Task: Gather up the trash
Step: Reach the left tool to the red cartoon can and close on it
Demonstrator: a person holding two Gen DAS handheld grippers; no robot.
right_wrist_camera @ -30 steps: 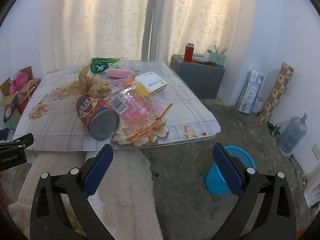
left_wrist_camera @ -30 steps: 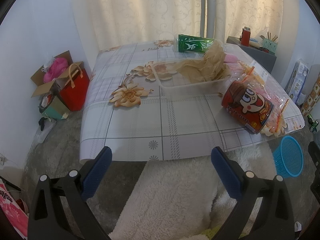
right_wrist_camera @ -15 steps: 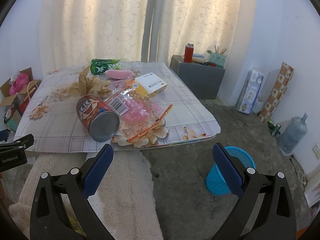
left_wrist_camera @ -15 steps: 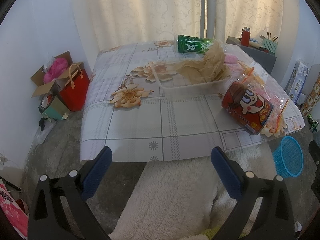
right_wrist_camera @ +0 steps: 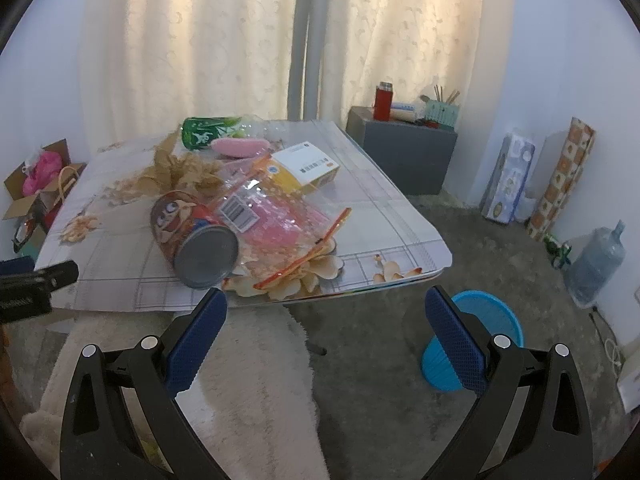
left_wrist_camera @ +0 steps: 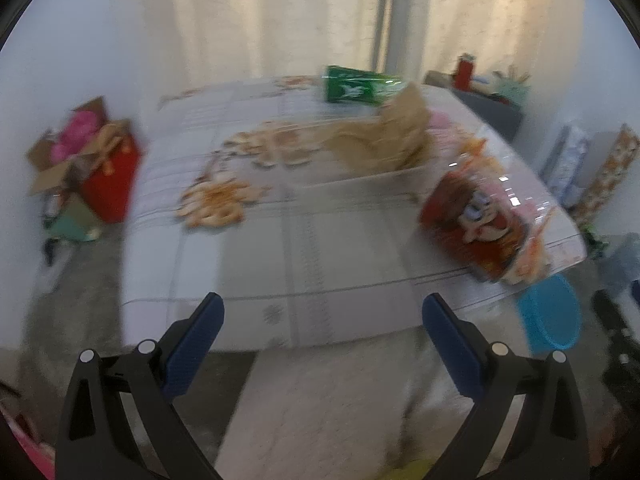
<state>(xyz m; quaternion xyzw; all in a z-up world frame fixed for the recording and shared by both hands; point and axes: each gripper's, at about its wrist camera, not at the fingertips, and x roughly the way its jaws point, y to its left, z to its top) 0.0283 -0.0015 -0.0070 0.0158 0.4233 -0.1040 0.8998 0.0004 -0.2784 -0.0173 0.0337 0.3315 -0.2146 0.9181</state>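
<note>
A glossy can (right_wrist_camera: 196,236) with dull metal base, crinkly clear plastic bag (right_wrist_camera: 276,216), fluffy rug (right_wrist_camera: 256,384).

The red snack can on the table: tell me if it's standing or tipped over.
Tipped over. The red snack can lies on its side on the table, its round metal end facing the right wrist camera.

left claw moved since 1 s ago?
Yes. Left claw has advanced toward the table: its near edge sits lower against the claw tips, and the view is motion-blurred.
</note>
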